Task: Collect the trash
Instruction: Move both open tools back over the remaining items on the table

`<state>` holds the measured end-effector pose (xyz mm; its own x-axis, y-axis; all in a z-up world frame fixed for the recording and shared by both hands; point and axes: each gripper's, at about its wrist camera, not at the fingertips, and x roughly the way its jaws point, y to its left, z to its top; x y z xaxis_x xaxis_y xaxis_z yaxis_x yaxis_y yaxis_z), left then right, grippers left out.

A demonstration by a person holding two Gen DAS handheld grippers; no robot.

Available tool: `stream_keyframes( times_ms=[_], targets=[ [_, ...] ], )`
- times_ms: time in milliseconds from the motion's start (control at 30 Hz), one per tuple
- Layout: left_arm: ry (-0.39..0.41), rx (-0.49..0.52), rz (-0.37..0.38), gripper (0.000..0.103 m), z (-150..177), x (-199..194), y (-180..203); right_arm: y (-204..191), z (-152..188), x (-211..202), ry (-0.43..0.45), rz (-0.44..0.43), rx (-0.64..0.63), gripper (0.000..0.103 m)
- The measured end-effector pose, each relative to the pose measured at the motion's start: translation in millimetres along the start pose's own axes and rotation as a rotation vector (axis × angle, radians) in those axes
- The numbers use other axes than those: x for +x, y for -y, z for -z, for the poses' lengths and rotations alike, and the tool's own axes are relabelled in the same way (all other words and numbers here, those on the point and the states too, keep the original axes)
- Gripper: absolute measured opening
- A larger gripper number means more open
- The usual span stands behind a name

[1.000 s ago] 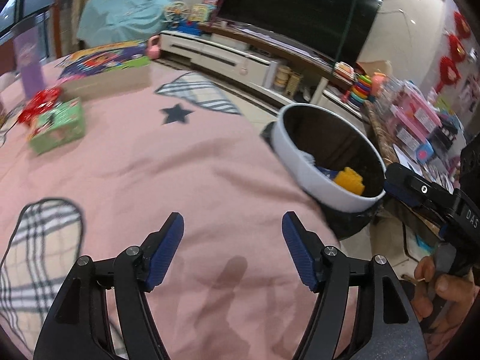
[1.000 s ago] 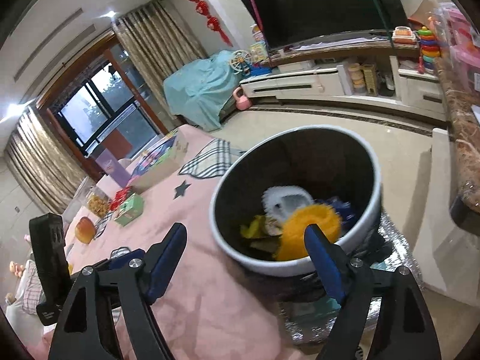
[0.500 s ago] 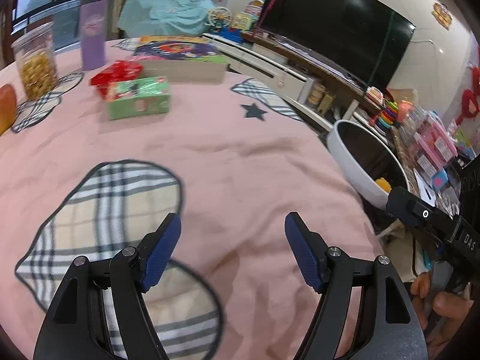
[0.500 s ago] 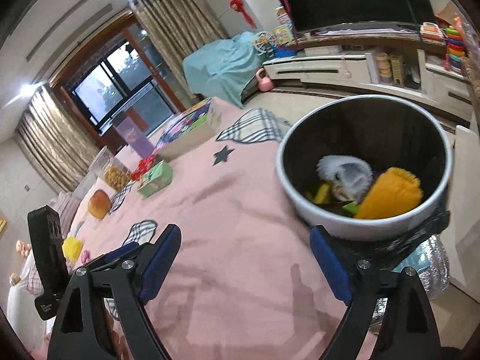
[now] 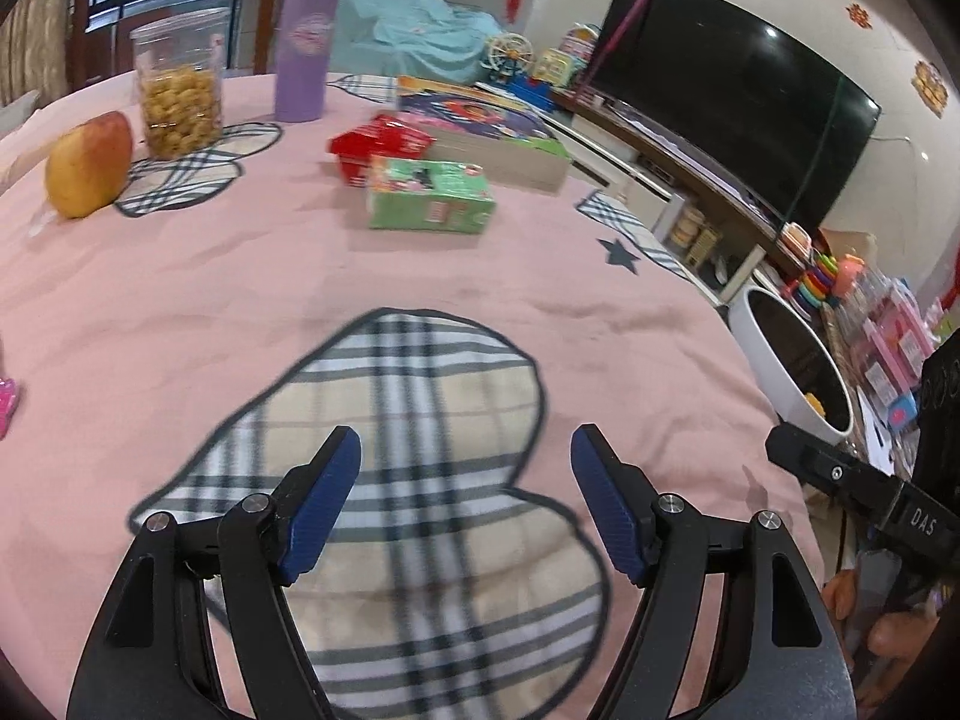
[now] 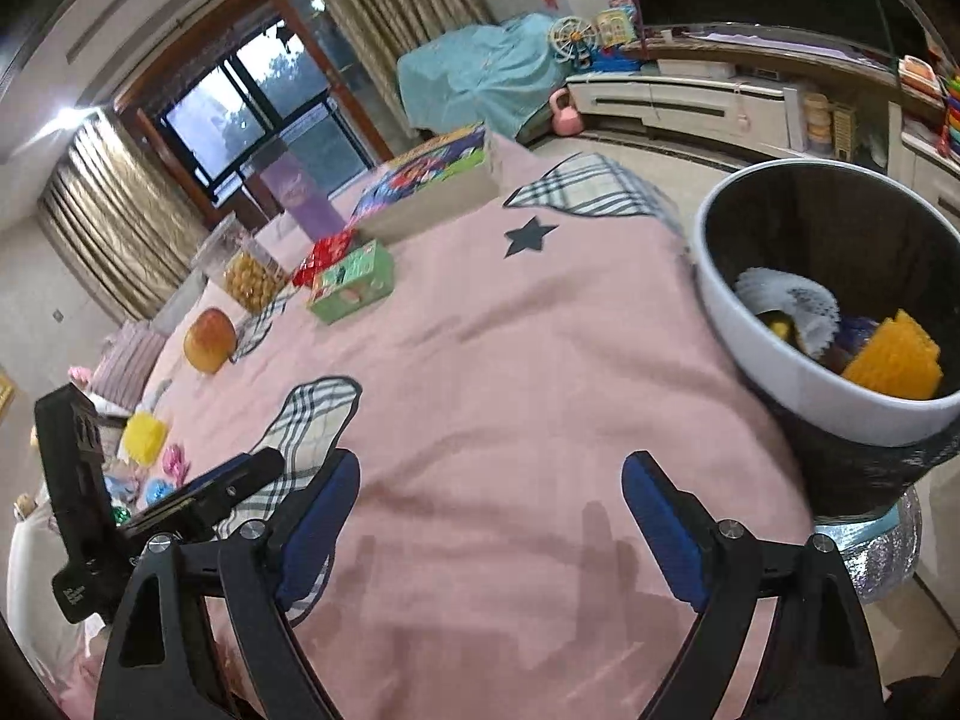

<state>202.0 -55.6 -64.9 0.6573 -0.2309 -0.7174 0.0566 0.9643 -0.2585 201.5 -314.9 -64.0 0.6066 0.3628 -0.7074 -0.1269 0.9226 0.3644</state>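
Note:
A white trash bin [image 6: 774, 354] with a black liner stands at the table's right edge; it holds a yellow piece [image 6: 894, 360] and a white paper cup liner [image 6: 792, 300]. It also shows in the left wrist view [image 5: 774, 354]. My left gripper [image 5: 465, 450] is open and empty above a plaid patch on the pink tablecloth [image 5: 240, 300]. My right gripper [image 6: 489, 474] is open and empty over the cloth, left of the bin. Small items, a yellow one [image 6: 144, 435] and pink and blue ones [image 6: 162, 480], lie at the table's far left.
On the table stand a green box [image 5: 429, 195], a red packet [image 5: 381, 144], a puzzle box [image 5: 492, 132], a purple tumbler [image 5: 303, 51], a snack jar [image 5: 177, 90] and an apple [image 5: 90, 165]. A TV and cabinet [image 5: 738, 120] are beyond.
Both grippers have swung left, away from the bin, toward the middle of the table. More of the table's left side has come into view. Both stay open.

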Motion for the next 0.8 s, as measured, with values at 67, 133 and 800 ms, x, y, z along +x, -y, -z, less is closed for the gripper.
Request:
stream_keyframes(
  times_ms=[67,133,800],
  targets=[
    [0.005,-0.008,-0.012,0.074,-0.7,-1.2,-6.2,-7.1,0.6,4.1,-0.007,0.006,-0.013,0.095],
    [0.008,-0.018,-0.018,0.075,-1.5,-2.6,-13.7,-14.6,0.9,9.1,-0.012,0.009,-0.028,0.097],
    [0.003,-0.093,-0.083,0.075,-15.9,6.2,-72.9,-59.4,-18.3,71.1,-0.055,-0.018,-0.09,0.098]
  ],
)
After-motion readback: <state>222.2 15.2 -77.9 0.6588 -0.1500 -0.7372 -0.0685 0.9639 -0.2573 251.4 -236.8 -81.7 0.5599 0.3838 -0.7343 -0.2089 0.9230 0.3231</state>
